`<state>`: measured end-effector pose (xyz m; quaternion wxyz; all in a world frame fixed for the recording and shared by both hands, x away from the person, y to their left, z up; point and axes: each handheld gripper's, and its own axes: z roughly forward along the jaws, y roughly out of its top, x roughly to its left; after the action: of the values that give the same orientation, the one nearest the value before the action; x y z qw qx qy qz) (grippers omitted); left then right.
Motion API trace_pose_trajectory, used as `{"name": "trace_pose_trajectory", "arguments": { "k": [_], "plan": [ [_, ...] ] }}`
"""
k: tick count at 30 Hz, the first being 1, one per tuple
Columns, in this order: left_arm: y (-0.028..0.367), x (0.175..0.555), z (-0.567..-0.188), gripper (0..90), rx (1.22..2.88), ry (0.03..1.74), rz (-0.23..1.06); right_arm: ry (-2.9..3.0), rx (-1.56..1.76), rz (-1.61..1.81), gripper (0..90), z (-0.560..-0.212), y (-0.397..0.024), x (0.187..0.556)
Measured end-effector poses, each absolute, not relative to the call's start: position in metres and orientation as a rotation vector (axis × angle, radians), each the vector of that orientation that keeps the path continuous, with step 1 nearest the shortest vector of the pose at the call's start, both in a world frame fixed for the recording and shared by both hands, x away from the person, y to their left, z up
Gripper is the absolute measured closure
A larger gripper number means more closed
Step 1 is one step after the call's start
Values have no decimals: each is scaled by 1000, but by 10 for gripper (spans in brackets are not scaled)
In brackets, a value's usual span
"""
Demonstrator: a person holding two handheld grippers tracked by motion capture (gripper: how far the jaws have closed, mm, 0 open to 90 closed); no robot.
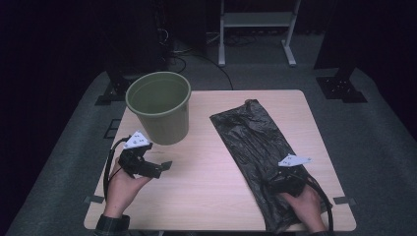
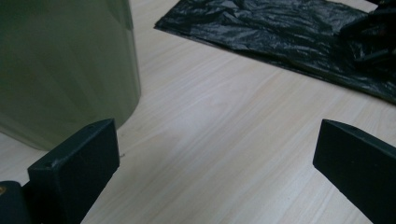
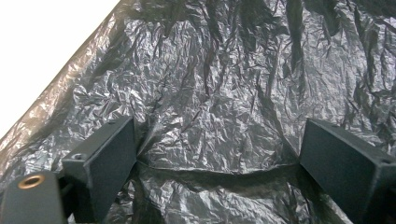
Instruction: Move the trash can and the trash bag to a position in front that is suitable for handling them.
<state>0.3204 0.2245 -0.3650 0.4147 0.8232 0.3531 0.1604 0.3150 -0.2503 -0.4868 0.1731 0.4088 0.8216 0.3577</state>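
Wooden table (image 1: 211, 167) in dark room | green bin (image 1: 160, 105) upright at 10 o'clock, unlined | black bag (image 1: 255, 147) flat at 3 o'clock | right gripper (image 1: 275, 184) wide over bag | left gripper (image 1: 160, 167) wide, empty | lining not begun

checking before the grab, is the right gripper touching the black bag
Touching. In the right gripper view the open jaws of the right gripper press down on the black bag, with a taut crease of plastic stretched between them.
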Motion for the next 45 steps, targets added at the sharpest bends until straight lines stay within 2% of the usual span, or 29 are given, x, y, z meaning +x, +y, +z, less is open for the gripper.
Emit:
{"name": "trace_pose_trajectory", "arguments": {
  "k": [16, 26, 45],
  "plan": [
    [232, 334, -329, 0, 2041, 915, 406, 2331, 1160, 1014, 100, -487, -250, 315],
    [240, 347, -303, 0, 2011, 925, 452, 2331, 1160, 1014, 100, -487, -250, 315],
    [257, 387, -274, 0, 1991, 984, 518, 2332, 1161, 1014, 100, -487, -250, 315]
  ]
}}
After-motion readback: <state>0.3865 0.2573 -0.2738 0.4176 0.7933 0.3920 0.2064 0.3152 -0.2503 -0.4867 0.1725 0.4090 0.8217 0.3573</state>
